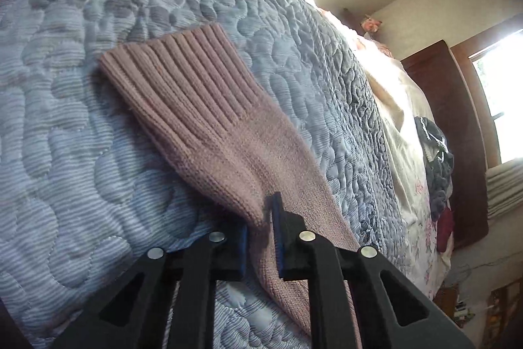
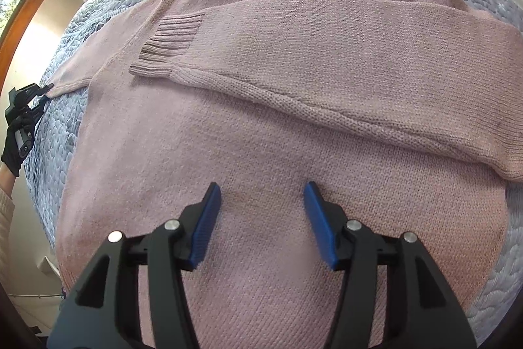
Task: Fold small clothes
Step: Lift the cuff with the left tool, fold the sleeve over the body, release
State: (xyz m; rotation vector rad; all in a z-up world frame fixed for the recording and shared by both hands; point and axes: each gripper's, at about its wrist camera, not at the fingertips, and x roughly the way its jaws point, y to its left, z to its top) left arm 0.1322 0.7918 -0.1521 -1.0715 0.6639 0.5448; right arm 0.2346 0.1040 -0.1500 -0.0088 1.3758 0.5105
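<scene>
Pinching the spread sweater's free sleeve on the quilt, the left gripper risks slippage (thin bite) while the right gripper is held apart, empty.

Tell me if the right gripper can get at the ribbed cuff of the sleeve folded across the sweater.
Probably yes. The right gripper hovers over the sweater with its jaws open, and the cuff lies flat on top, ahead and to the left, with nothing covering it. The left gripper is off at the other sleeve.
</scene>
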